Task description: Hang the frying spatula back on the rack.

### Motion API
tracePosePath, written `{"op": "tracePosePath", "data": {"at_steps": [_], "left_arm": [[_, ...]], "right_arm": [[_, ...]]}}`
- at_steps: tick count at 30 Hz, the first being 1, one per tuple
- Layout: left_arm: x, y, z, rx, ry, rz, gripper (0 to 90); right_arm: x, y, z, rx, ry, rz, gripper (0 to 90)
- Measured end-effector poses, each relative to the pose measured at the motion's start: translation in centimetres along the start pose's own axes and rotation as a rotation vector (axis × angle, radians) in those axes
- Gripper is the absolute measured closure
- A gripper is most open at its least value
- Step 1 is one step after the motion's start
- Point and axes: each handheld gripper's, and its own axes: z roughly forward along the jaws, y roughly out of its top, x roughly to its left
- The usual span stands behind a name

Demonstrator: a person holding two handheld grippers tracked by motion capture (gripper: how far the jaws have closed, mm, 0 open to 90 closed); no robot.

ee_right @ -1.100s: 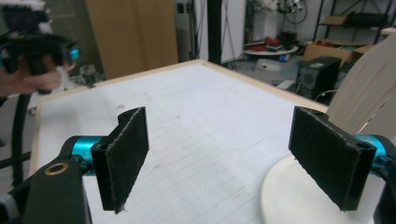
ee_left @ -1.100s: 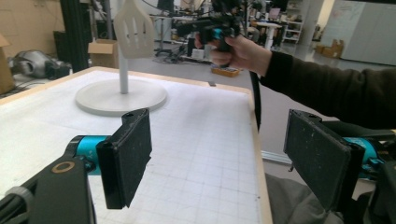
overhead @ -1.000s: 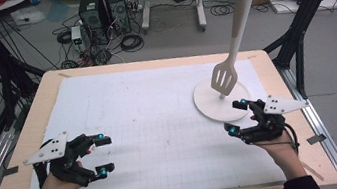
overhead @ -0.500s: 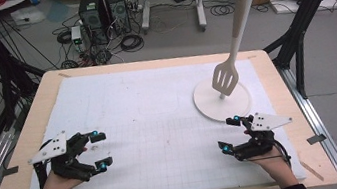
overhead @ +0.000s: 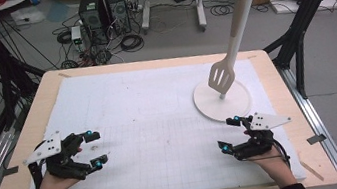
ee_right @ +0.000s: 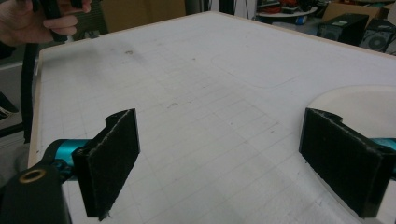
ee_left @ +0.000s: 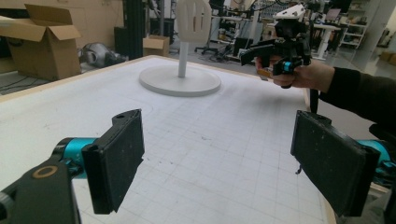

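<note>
Right claw [overhead: 229, 133] has drawn back from the stand [overhead: 222, 100], gaping empty.

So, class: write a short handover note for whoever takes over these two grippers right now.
Left gripper: open, nothing between the fingers, low over the mat at its near left.
Right gripper: open, empty, near right, just short of the stand; its jaws have just been opening.
Spatula: hanging on the stand at the far right.
Done: by the look of it, the spatula is hung.
Left: probably nothing on the table to pick up; confirm it hangs steady.
</note>
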Motion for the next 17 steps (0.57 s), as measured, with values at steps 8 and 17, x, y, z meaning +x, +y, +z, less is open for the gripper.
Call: {"op": "tracePosePath", "data": {"at_steps": [8, 17], "left_arm": [[0.03, -0.06, -0.09, -0.001, 0.001, -0.007, 17.8], [0.08, -0.10, -0.02, 0.008, 0.001, -0.007, 17.8]], "right_arm": [[0.08, -0.02, 0.14, 0.008, 0.001, 0.005, 11.6], [-0.05, -0.03, 0.15, 0.005, 0.004, -0.002, 11.6]]}}
